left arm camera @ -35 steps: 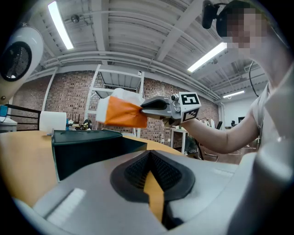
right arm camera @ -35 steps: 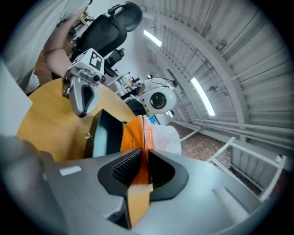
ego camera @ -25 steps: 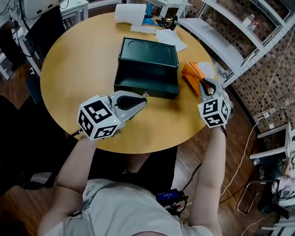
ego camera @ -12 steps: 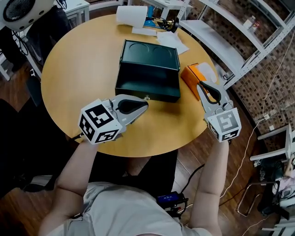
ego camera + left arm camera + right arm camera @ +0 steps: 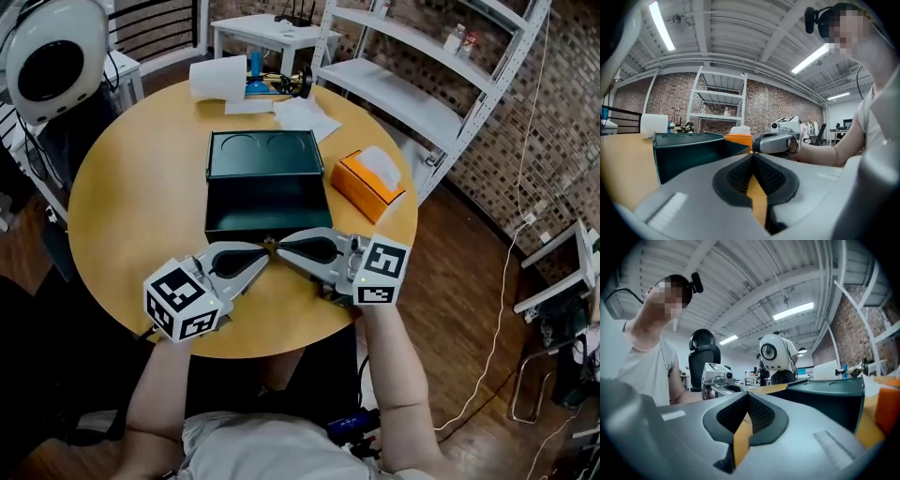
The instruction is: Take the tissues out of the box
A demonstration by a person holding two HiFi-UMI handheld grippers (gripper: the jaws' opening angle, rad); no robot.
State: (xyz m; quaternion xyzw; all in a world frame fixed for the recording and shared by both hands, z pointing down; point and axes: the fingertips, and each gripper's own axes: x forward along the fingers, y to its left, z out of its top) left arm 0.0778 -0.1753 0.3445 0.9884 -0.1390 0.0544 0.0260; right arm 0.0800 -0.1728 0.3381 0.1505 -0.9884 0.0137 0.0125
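A: Anything hidden or hard to read?

B: Plenty. Both hands tucked under the gripper bodies, so only the left forearm (image 5: 161, 380) and right forearm (image 5: 386, 361) on show, in front of the green case (image 5: 264, 153). Inside of that case dark, contents impossible to make out. In the right gripper view, just an orange sliver of the tissue box, cut off at the frame edge, right of the case.

A: And the tissue box in full?

B: Orange tissue box (image 5: 361, 192) on the table (image 5: 122, 187), just right of the green case and apart from it. 1 white tissue (image 5: 381, 164) poking up from the top slot. Well clear of both grippers.

A: Pose of the grippers?

B: Left gripper (image 5: 268, 249) and right gripper (image 5: 280, 243) low over the table, just in front of the case's front wall, angled inward, tips nose to nose. Touching or barely apart, cannot tell. 2 marker cubes on the far side from the case.

A: State of the tongs?

B: Pressed together on both, nothing pinched. Only bare table visible through the slot behind the pads.

A: Anything else?

B: Behind the case, 1 paper roll (image 5: 217, 77) and loose sheets (image 5: 305, 115).
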